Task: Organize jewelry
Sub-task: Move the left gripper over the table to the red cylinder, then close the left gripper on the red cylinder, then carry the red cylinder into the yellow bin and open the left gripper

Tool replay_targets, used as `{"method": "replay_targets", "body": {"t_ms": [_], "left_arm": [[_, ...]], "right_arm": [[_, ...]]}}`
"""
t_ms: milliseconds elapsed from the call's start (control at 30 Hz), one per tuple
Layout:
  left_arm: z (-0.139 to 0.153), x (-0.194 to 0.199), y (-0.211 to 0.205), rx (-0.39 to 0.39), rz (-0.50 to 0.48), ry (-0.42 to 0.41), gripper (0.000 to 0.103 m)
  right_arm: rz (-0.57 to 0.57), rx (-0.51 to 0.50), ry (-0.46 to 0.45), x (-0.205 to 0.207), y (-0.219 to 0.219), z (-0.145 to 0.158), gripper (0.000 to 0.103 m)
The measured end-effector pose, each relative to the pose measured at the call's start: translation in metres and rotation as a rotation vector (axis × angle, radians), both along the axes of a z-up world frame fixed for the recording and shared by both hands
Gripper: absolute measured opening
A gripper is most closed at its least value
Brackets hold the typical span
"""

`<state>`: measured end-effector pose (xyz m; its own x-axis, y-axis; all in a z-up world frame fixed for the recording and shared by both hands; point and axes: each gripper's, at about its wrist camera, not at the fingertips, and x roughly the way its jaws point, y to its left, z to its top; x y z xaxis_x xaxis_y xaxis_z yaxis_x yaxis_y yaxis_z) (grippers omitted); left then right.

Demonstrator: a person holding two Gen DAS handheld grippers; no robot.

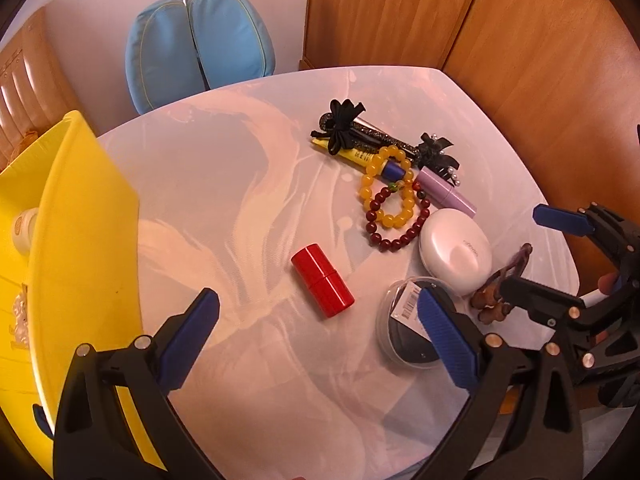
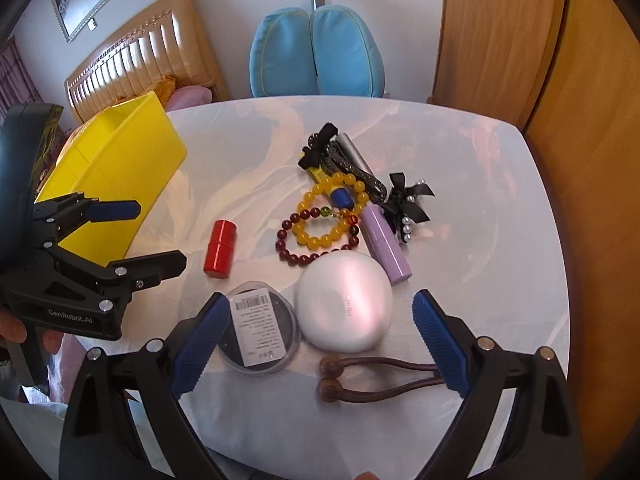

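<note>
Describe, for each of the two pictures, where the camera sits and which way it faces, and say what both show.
Left wrist: sits on the left gripper, looking forward and down across the table; the right gripper shows at its right edge.
Right wrist: sits on the right gripper, facing the same table; the left gripper and a hand show at left.
Shared: red cylinder, yellow bin, blue chair.
</note>
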<state>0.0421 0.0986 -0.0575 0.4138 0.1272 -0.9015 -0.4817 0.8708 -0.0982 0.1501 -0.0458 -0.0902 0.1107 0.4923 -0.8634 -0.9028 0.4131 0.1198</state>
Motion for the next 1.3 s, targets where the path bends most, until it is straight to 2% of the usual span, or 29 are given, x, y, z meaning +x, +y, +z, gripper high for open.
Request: {"method": "replay_targets", "body": {"t_ms": [67, 167, 300, 400, 467, 500, 533, 633, 700, 733, 800, 1167, 1300], "left_arm": [[-0.011, 0.008, 0.002, -0.012, -0.016, 0.018, 0.096], [-0.033, 0.019, 0.007, -0.027, -0.043, 0.09, 0.096], [-0.057, 0.028, 0.019, -0.023, -0.009, 0.175, 0.096], [-0.062, 0.028, 0.03, -0.077, 0.045, 0.172, 0.096], [-0.061, 0.03, 0.029, -0.078, 0.029, 0.165, 0.093], [-0.061, 0.032, 0.027, -0.07, 0.014, 0.175, 0.09], [-0.063, 0.034, 0.025, -0.069, -0.004, 0.184, 0.077], [-0.061, 0.036, 0.019, -0.018, -0.029, 0.205, 0.066], [-0.056, 0.035, 0.02, -0.018, -0.033, 0.189, 0.046], [-0.053, 0.035, 0.021, -0.037, -0.033, 0.176, 0.025], [-0.051, 0.035, 0.022, -0.06, -0.031, 0.172, 0.026], [-0.046, 0.011, 0.019, -0.048, -0.014, 0.145, 0.026], [-0.047, 0.017, 0.019, -0.043, -0.012, 0.142, 0.026]], "right_arm": [[0.033, -0.043, -0.016, 0.005, 0.005, -0.009, 0.094], [0.06, -0.077, -0.034, 0.013, 0.012, -0.019, 0.094], [0.036, -0.076, -0.004, 0.027, 0.014, -0.024, 0.094], [0.042, -0.076, 0.0, 0.028, 0.014, -0.024, 0.094], [0.053, -0.071, 0.012, 0.027, 0.015, -0.024, 0.094], [0.061, -0.069, 0.016, 0.026, 0.016, -0.024, 0.094], [0.068, -0.069, 0.02, 0.026, 0.017, -0.025, 0.094], [0.079, -0.074, 0.025, 0.025, 0.021, -0.026, 0.094], [0.085, -0.071, 0.027, 0.024, 0.022, -0.026, 0.094], [0.087, -0.07, 0.027, 0.023, 0.021, -0.025, 0.094], [0.088, -0.065, 0.029, 0.023, 0.021, -0.024, 0.094], [0.077, -0.058, 0.032, 0.02, 0.01, -0.022, 0.094], [0.065, -0.06, 0.033, 0.019, 0.004, -0.022, 0.094]]}}
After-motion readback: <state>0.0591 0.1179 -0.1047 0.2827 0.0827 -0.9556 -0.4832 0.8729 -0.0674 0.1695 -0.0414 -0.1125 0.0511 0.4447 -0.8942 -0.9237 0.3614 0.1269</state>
